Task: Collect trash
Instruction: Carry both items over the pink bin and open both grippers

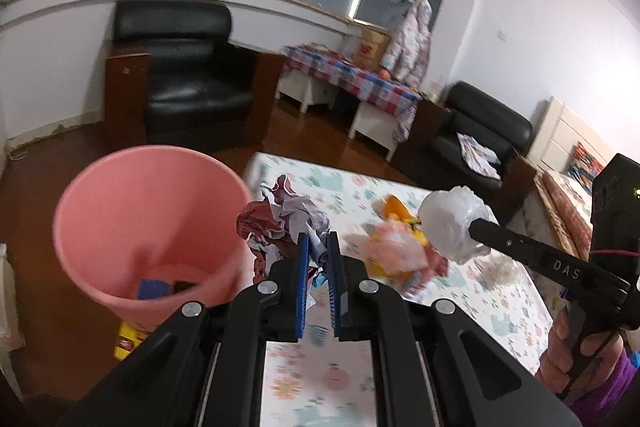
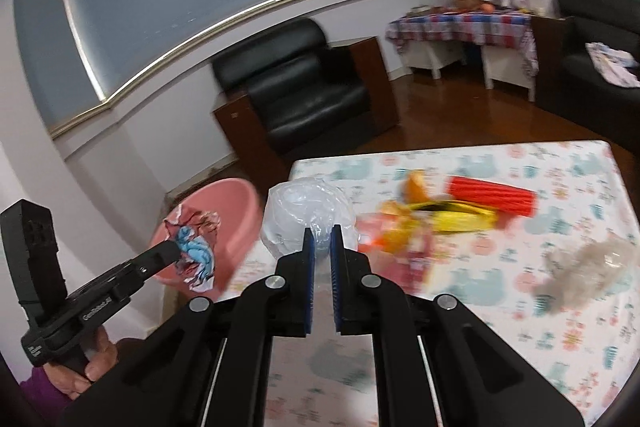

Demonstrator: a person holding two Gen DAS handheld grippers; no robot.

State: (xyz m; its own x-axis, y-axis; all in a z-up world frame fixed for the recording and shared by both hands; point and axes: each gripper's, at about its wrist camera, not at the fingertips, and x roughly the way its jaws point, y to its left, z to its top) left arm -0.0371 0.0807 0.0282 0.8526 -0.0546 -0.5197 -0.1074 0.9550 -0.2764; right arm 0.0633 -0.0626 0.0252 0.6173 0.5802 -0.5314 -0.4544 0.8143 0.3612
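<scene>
My left gripper (image 1: 319, 239) is shut on a crumpled maroon and white paper wad (image 1: 276, 217), held just right of the pink bin (image 1: 120, 227). The same wad (image 2: 196, 247) hangs over the bin's rim (image 2: 224, 195) in the right wrist view. My right gripper (image 2: 323, 233) is shut on a clear plastic bag (image 2: 304, 215), lifted above the floral table (image 2: 520, 267). That bag (image 1: 452, 223) shows at the right gripper's tip in the left wrist view. A pile of orange and yellow wrappers (image 2: 420, 223), a red ribbed tube (image 2: 492, 197) and a greyish crumpled plastic (image 2: 588, 267) lie on the table.
The bin holds a blue item (image 1: 154, 289) at its bottom. A yellow box (image 1: 128, 341) lies on the floor by the bin. A black armchair (image 1: 188, 79), a checked-cloth side table (image 1: 352, 79) and a second black chair (image 1: 480, 131) stand beyond.
</scene>
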